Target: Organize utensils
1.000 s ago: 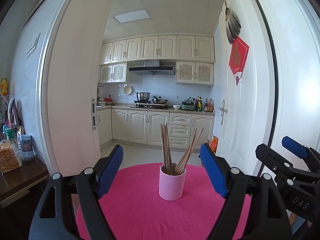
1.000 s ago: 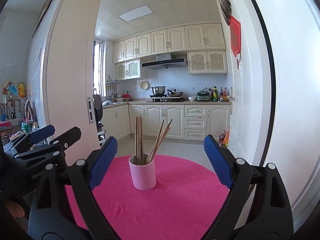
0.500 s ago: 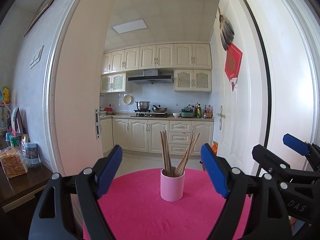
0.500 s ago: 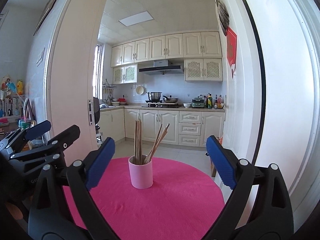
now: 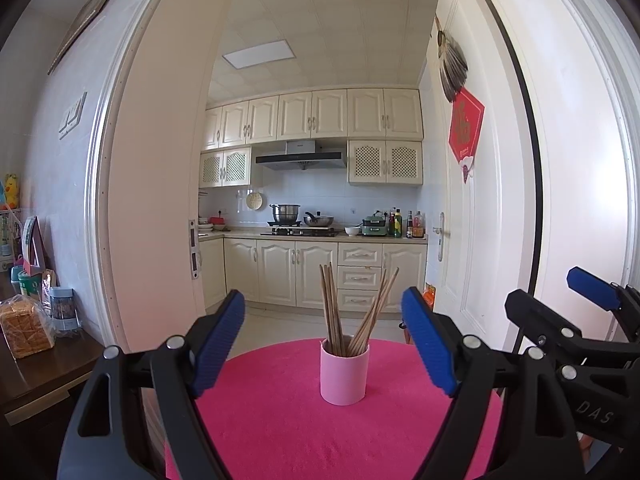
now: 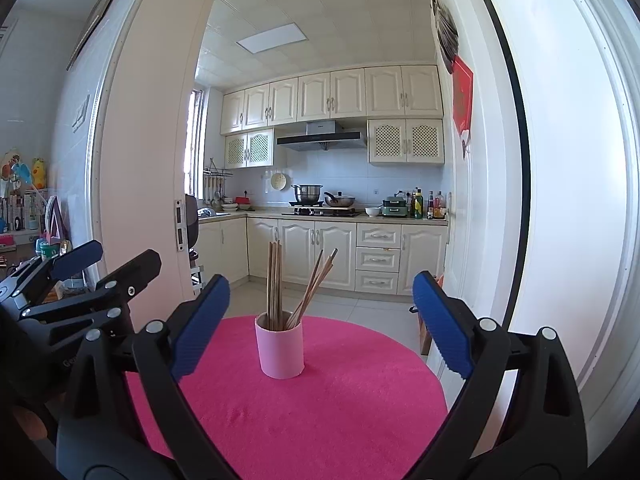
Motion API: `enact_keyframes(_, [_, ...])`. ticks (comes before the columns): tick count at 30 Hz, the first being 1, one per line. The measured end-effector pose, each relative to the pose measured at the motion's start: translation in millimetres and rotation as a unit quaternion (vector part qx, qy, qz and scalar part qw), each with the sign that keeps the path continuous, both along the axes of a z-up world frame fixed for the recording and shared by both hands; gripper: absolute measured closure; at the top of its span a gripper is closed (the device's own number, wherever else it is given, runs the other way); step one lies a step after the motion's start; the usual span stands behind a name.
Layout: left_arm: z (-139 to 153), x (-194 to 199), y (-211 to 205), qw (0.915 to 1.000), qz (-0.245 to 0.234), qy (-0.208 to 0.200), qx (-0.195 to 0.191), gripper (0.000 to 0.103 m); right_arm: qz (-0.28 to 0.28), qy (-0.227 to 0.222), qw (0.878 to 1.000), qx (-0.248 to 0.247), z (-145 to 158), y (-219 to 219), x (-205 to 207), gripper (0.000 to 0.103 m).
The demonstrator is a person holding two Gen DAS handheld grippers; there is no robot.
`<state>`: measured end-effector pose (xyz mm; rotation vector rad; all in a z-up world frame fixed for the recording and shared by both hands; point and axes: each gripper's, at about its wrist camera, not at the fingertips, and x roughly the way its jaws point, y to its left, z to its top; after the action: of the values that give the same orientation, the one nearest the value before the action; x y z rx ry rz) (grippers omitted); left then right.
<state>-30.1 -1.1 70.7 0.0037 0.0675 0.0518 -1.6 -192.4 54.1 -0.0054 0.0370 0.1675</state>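
Observation:
A pink cup (image 5: 344,372) stands upright on a round pink tablecloth (image 5: 280,432). It holds several wooden chopsticks (image 5: 334,312), some upright and some leaning right. The cup (image 6: 280,350) and chopsticks (image 6: 275,284) also show in the right wrist view. My left gripper (image 5: 324,340) is open and empty, held back from the cup, with the cup seen between its blue pads. My right gripper (image 6: 320,320) is open and empty too, also short of the cup. Each gripper shows at the edge of the other's view: the right one (image 5: 592,320) and the left one (image 6: 80,272).
The round table (image 6: 360,420) stands in a doorway to a kitchen with cream cabinets. A dark side table (image 5: 48,368) with a bread loaf (image 5: 26,328) and jars is at the left. An open white door (image 5: 472,240) and wall are at the right.
Both views have tilted upward a little, so the cup sits lower in the frames. Both grippers stay open and empty. The cup and chopsticks have not moved.

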Motion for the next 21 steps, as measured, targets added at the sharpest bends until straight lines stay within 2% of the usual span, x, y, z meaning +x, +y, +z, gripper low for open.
enact_keyframes(21, [-2.2, 8.8, -9.9, 0.9999, -0.006, -0.002, 0.008, 0.024, -0.005, 0.002, 1.0, 0.008, -2.6, -5.9, 1.3, 0.011])
